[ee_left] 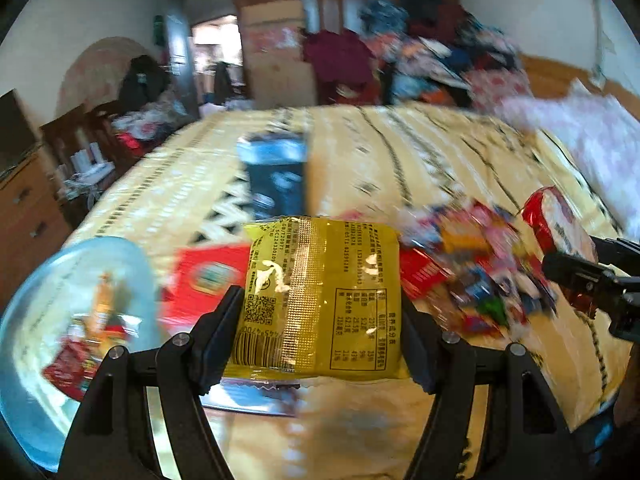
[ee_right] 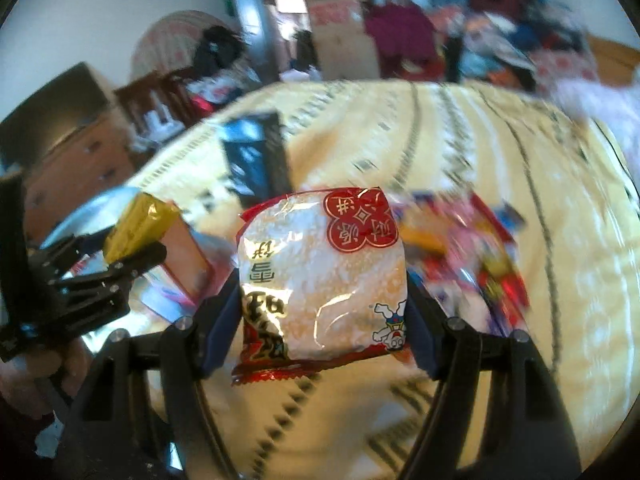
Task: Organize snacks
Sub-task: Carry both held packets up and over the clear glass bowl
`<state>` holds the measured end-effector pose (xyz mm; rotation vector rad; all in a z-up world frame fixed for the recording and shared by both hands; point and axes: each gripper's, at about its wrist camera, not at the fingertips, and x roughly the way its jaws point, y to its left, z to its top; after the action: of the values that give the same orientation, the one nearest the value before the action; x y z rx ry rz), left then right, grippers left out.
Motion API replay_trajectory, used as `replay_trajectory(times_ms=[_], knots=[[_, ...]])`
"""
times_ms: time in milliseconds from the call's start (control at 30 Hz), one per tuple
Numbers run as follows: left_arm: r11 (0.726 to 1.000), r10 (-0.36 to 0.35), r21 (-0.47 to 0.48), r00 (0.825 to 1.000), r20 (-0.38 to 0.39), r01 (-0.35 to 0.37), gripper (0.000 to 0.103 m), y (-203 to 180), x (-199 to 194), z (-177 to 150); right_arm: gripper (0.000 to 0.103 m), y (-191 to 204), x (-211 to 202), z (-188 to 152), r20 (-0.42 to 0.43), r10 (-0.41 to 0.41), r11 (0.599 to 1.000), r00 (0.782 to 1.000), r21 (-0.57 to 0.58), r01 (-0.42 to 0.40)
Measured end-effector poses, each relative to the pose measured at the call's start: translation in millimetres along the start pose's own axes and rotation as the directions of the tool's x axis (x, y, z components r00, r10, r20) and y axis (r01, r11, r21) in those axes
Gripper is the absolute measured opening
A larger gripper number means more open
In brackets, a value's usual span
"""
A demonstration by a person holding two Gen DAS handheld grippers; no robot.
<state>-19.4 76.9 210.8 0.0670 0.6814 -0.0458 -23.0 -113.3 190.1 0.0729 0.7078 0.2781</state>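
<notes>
My left gripper (ee_left: pixel 320 312) is shut on a yellow snack packet (ee_left: pixel 320 296), held above the bed with its printed back facing the camera. My right gripper (ee_right: pixel 320 296) is shut on a red-and-white snack packet (ee_right: pixel 320 276), also lifted off the bed. Each gripper shows in the other's view: the right gripper (ee_left: pixel 580 280) with its red packet (ee_left: pixel 556 220) at the far right, the left gripper (ee_right: pixel 120 260) with the yellow packet (ee_right: pixel 136 224) at the left. A pile of mixed snacks (ee_left: pixel 472 268) lies on the yellow bedspread (ee_left: pixel 400 152).
A pale blue round plate (ee_left: pixel 48 300) with a few snacks sits at the left, a red box (ee_left: pixel 204 276) beside it. A dark blue box (ee_left: pixel 276 172) stands farther back. Clothes are heaped at the bed's far end; a wooden dresser (ee_left: pixel 24 208) stands on the left.
</notes>
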Motion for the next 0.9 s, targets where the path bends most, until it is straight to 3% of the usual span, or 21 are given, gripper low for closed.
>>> replay_trajectory(times_ms=[233,533,767,900], knots=[[0.981,0.113,-0.16,0.993,0.036,-0.106,0.073,99.7,-28.2,17.6,0.073,84.1,18.4,57.0,0.031,0.165,0.982,0.986,-0.094,-0.161],[0.926,0.249,-0.292,0.968,-0.011,-0.241,0.073,204.8,-43.8,5.7,0.073,196.5,51.0,96.5,-0.034,0.379,0.905,0.925,-0.194,-0.378],[0.881,0.298,-0.361,0.952,-0.075,-0.304,0.073,256.0,-44.0,-11.5,0.073,254.1,77.3,94.9,-0.131,0.443,0.854,0.887,-0.238,-0.462],[0.861,0.276,-0.408,0.953,-0.128,-0.304,0.073,281.5,-38.1,-26.1,0.073,276.1,93.6,91.5,-0.18,0.459,0.837,0.87,-0.239,-0.492]])
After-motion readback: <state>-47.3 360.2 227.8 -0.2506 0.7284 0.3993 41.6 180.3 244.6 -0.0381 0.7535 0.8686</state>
